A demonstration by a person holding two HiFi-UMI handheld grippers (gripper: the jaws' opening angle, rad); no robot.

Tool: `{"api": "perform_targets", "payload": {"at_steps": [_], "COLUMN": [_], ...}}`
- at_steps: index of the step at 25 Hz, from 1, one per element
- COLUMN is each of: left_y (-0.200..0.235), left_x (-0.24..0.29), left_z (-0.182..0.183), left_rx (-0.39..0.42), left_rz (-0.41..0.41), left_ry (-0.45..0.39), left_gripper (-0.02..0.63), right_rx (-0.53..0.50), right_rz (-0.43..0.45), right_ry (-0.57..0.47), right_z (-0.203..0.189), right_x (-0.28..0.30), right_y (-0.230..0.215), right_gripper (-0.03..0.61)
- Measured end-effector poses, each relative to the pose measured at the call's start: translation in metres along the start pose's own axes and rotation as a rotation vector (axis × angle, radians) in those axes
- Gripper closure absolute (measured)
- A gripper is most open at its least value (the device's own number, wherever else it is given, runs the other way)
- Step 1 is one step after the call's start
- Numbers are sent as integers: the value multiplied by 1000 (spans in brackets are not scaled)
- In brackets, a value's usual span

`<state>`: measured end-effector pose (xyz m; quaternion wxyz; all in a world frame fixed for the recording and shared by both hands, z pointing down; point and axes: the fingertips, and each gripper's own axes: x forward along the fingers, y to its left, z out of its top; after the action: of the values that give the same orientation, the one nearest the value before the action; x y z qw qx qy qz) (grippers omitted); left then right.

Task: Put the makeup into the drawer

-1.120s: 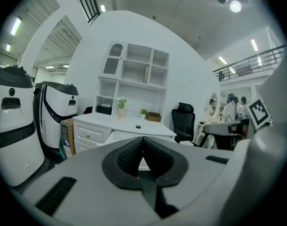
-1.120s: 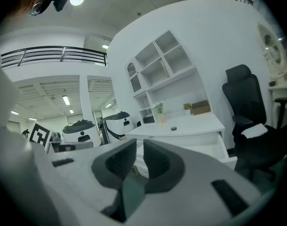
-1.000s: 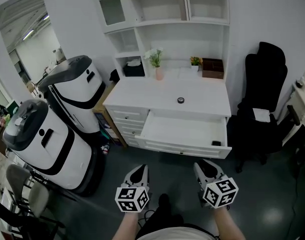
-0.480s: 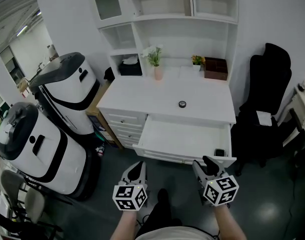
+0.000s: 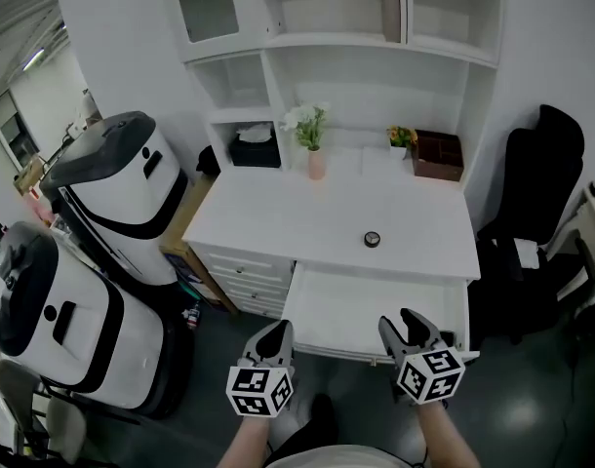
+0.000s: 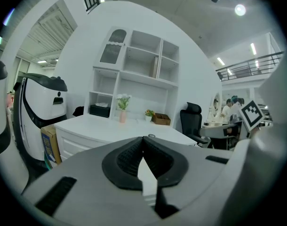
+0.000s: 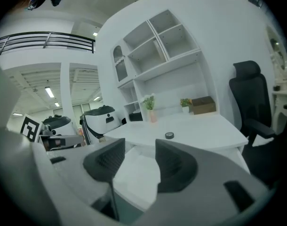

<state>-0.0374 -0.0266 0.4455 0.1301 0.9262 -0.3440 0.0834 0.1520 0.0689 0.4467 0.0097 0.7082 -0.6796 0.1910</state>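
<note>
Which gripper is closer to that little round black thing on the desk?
Right. The right gripper is straight in front of the round black thing, at the open drawer; the left gripper stands farther left.

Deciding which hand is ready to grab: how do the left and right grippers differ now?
The left gripper has its jaws meeting at the tips; the right gripper has them apart, having just been opening, nothing between. The left gripper is by the open drawer's left corner, the right gripper near its right end. Both are empty and carry marker cubes.
</note>
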Motion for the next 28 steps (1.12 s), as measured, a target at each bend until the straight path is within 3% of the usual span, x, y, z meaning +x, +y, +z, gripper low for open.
{"api": "perform_targets", "payload": {"at_steps": [10,28], "left_y": [24,35], "left_x": [65,115], "left_z": [16,14], "left_rx": [21,13], "left_rz": [-94,-131], "left_ry": [23,63], "left_gripper": [611,611], "right_rx": [12,-34], "right_rz": [-73,-146], "right_ry": [7,32], "right_z": [17,25], "right_x": [60,101], "right_y": [-17,-46], "right_gripper": [393,393]}}
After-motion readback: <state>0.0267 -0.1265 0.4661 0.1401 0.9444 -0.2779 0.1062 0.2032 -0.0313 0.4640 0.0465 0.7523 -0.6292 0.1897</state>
